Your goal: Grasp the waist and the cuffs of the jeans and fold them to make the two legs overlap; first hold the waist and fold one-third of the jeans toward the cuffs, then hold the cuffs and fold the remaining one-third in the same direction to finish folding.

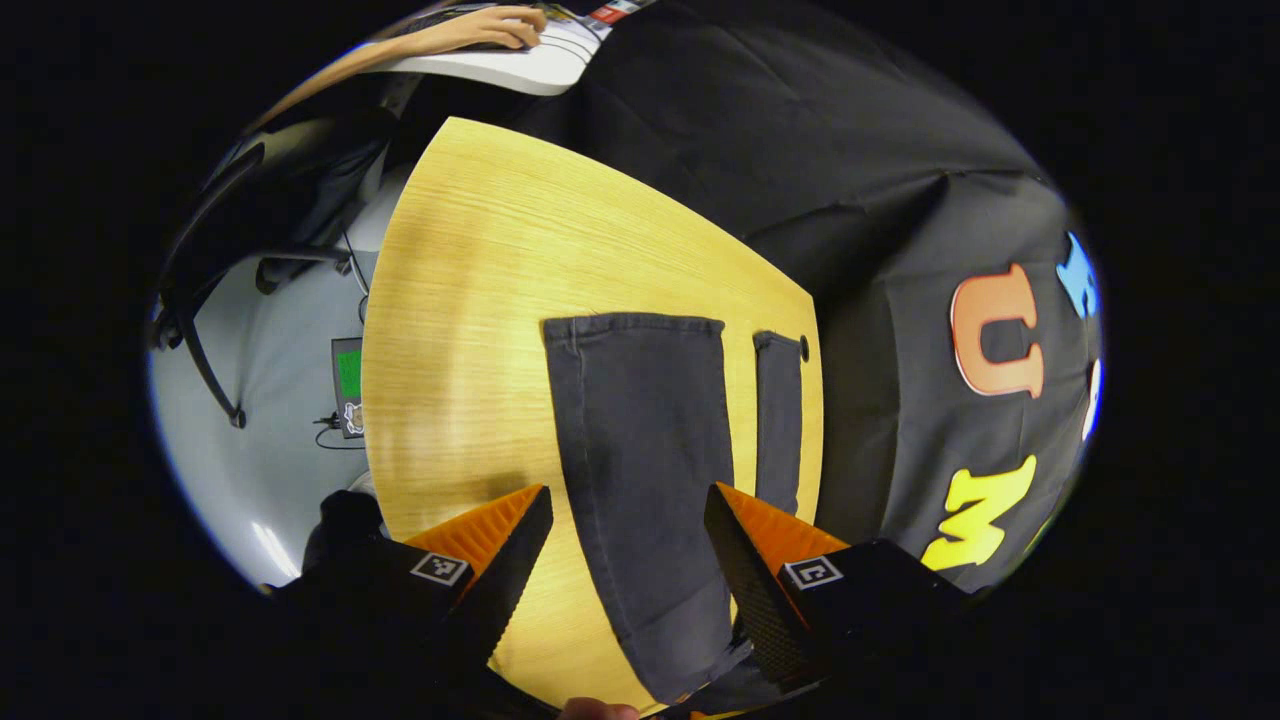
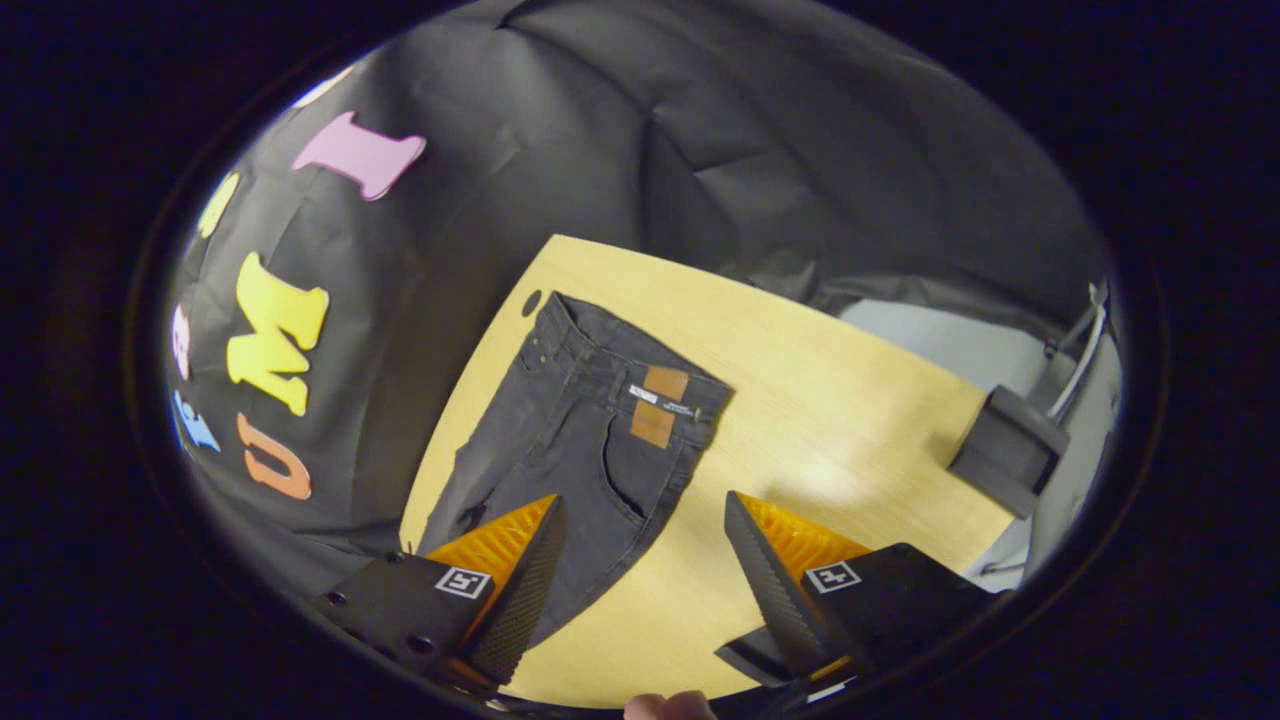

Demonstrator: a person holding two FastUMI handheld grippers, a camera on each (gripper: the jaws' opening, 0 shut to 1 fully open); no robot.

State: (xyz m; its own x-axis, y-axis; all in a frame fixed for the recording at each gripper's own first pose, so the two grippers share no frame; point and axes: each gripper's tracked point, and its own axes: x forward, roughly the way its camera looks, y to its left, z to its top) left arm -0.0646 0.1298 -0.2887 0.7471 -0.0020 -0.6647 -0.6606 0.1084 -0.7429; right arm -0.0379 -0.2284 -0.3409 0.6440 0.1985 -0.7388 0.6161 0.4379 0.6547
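Dark grey denim jeans (image 2: 590, 420) lie flat and unfolded on the pale yellow wood-grain table (image 2: 830, 400); both legs are apart, so the first fold — leg over leg — looks not yet begun. In the right gripper view the waist end (image 2: 640, 375) sits mid-frame, with a brown leather patch (image 2: 658, 403) on the band; the hips run down toward lower left. The right gripper (image 2: 640, 565) hovers above the table with jaws spread wide, holding nothing; its left finger stands over the fabric, its right over bare wood. In the left gripper view the leg ends show: the wide near leg (image 1: 645, 460) runs from bottom centre up to a straight cuff (image 1: 633, 323) at mid-frame, and the far leg (image 1: 778, 420) appears as a narrow strip at its right, close to the table's right edge. The left gripper (image 1: 625, 555) is likewise open and empty, its fingers straddling the near leg without touching it, as far as can be told. The long axis runs waist to cuffs, roughly parallel with the table edge by the black cloth wall (image 1: 880, 180); each camera looks along it toward its own end. To do the step well — judgement only — each gripper should come forward and pinch one side's outer edge, waist and cuff together; lift evenly, carry across, lay seam upon seam; uneven lifting risks a twisted leg.
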